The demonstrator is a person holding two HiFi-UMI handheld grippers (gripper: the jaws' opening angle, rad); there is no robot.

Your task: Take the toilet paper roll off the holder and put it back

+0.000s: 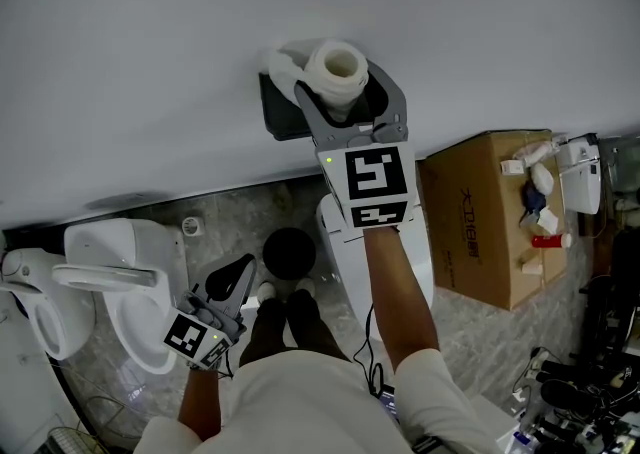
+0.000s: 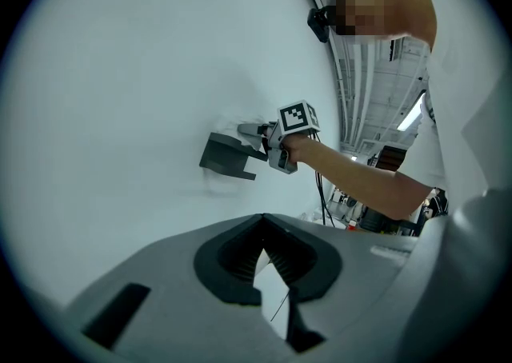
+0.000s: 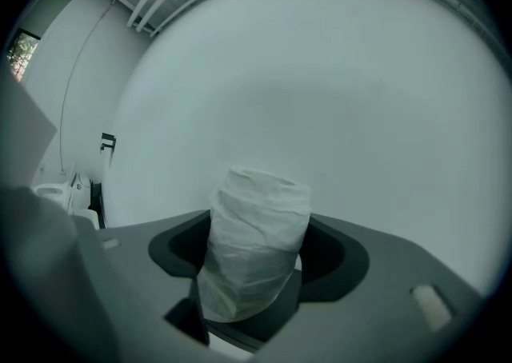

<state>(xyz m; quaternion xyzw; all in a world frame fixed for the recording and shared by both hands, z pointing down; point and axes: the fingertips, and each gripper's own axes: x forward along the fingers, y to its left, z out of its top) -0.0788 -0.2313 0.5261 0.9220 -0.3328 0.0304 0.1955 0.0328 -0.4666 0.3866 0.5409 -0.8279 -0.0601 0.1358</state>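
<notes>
The white toilet paper roll [image 1: 335, 72] stands on end at the dark holder [image 1: 283, 114] on the white wall. My right gripper [image 1: 343, 94] reaches up to it with a jaw on each side. In the right gripper view the roll [image 3: 254, 245] fills most of the gap and leans on the left pad. A thin slit of light shows by the right pad, so the jaws are open around it. A dark part of the holder [image 3: 188, 320] shows under the roll. My left gripper [image 1: 236, 277] hangs low by the toilet, shut and empty [image 2: 264, 251].
A white toilet [image 1: 125, 287] and a second fixture [image 1: 30, 307] stand at the lower left. A round black object [image 1: 289, 252] lies on the floor by my feet. A cardboard box [image 1: 485, 217] with bottles on it stands at the right, with cables beyond.
</notes>
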